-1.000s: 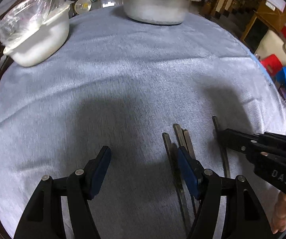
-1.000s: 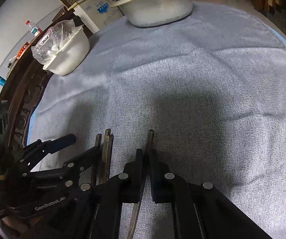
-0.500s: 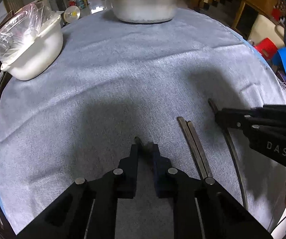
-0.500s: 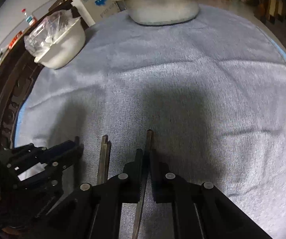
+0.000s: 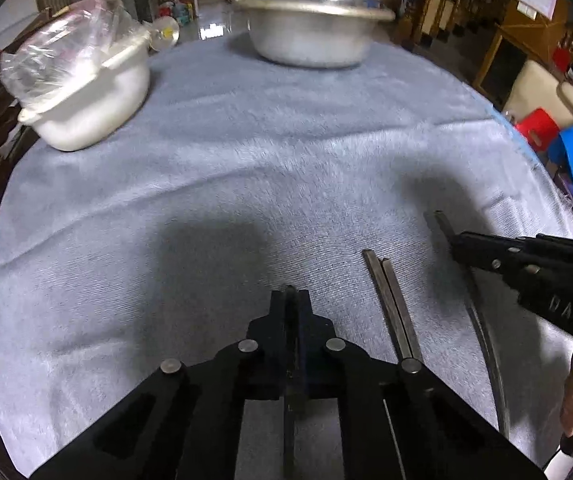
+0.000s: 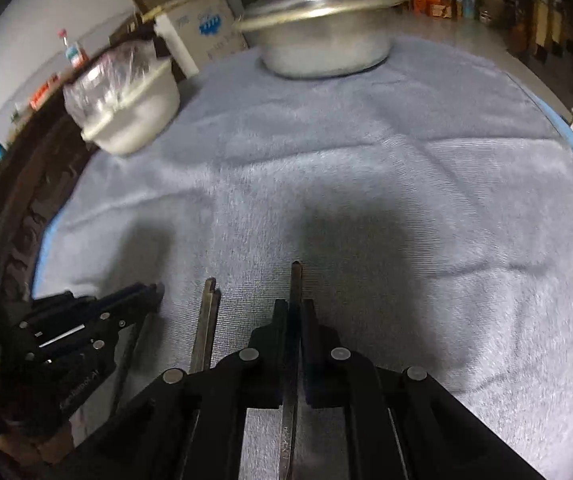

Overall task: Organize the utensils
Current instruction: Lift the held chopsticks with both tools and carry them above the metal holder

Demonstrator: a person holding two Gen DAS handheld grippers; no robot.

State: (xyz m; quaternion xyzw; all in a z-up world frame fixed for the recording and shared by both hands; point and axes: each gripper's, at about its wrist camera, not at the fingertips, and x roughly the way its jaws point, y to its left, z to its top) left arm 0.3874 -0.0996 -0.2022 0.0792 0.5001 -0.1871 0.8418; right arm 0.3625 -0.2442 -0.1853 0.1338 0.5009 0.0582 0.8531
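My left gripper (image 5: 290, 300) is shut on a thin metal utensil (image 5: 289, 400) and holds it over the grey cloth. Two more flat metal utensils (image 5: 392, 304) lie side by side on the cloth just to its right; they also show in the right wrist view (image 6: 206, 320). My right gripper (image 6: 295, 308) is shut on another metal utensil (image 6: 296, 280), whose tip sticks out past the fingers. In the left wrist view this gripper (image 5: 462, 240) sits at the right with its utensil (image 5: 486, 344) curving down below it. The left gripper (image 6: 146, 294) shows at the lower left in the right wrist view.
A lidded metal pot (image 5: 310, 24) stands at the far edge of the round table (image 5: 246, 140). A white bowl with a plastic bag (image 5: 82, 92) stands at the far left. Chairs and furniture lie beyond the right edge.
My left gripper was open beside the leftmost utensil; it has closed on it and lifted it away to the left. My right gripper stays shut on its utensil.
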